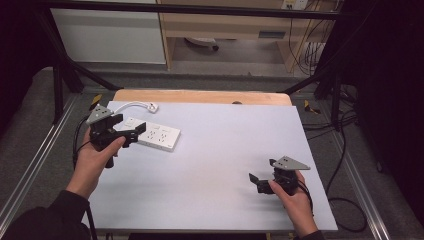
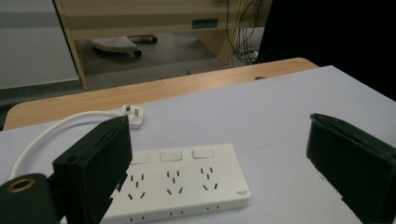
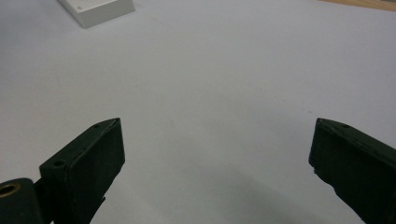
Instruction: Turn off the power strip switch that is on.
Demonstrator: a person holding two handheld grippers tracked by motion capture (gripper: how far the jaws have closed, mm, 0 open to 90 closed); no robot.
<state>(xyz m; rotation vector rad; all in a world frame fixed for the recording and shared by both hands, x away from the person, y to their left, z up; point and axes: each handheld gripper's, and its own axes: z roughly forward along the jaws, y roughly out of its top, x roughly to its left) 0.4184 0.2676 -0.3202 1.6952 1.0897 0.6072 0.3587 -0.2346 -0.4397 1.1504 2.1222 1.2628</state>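
Left tongs (image 1: 134, 131): jaws wide apart, holding nothing, hovering at the near-left end of the power strip (image 1: 152, 133).
Right tongs (image 1: 262, 176): jaws also wide apart, empty, low above the bare near-right part of the worktop (image 1: 220, 150), well apart from the strip.
Power strip: white, flat on the far-left part of the worktop, with 3 socket groups and 3 switches facing up in the left gripper view (image 2: 180, 179).
Cable (image 1: 126, 106): white, curving from the left end of the strip toward the far edge, ending in a plug (image 1: 152, 107) that lies loose on the worktop, just behind the strip.
Step in hand: probably the approach of the left tongs to the strip; no contact visible yet, strip seen between and beyond the 2 jaws.
Next move: likely lowering and advancing the left tongs until the jaws stand on both sides of the strip body, then closing across its narrow width; wide opening needed, and a level grip to avoid tilting.
Risk: strip sliding on the smooth sheet, cable dragging the plug along.
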